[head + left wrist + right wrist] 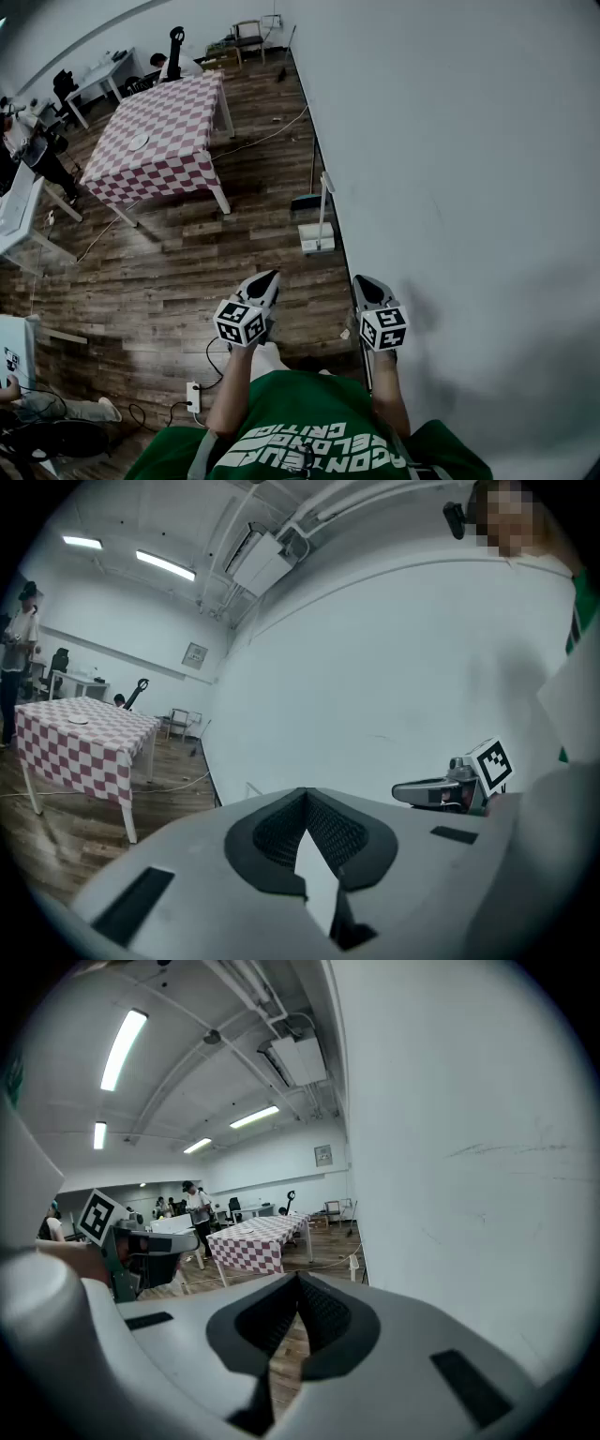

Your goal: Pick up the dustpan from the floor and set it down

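Dustpan [317, 238] grab not yet begun. Left tool [272, 276] and right tool [362, 279] both closed tip to tip, holding nothing, side by side. Step forward along wall [450, 141], open one tool, lower onto upright handle [323, 200]; sits on floor [187, 272] ahead, against wall, beside broom [305, 201].

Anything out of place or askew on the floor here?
Nothing spilled or damaged. The dustpan and broom stand by the wall. One oddity: a loose cable trails across the floor from the wall under the checked table, a possible trip hazard.
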Motion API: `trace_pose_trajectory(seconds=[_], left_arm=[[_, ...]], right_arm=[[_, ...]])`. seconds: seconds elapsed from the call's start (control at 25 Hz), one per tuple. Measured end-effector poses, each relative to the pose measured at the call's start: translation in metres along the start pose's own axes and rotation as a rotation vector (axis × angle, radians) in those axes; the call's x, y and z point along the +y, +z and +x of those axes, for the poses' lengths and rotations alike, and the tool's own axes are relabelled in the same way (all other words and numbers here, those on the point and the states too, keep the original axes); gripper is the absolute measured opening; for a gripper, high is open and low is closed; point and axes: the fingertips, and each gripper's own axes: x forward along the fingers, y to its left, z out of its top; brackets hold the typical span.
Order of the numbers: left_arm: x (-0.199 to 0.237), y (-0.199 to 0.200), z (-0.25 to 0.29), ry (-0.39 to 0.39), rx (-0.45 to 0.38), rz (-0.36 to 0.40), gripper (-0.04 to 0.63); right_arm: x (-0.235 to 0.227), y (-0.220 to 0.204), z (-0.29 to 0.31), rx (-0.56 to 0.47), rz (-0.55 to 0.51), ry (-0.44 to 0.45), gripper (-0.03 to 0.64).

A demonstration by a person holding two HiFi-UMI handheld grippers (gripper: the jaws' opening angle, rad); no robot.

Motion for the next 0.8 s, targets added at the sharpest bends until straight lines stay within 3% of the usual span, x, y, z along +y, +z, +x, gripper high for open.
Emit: trace_pose_trajectory(seconds=[0.8], left_arm=[[-0.004, -0.01, 0.004, -0.008, 0.007, -0.013, 0.003]], right_arm=[[-0.012, -0.006, -0.001, -0.009, 0.037, -0.023, 0.008]])
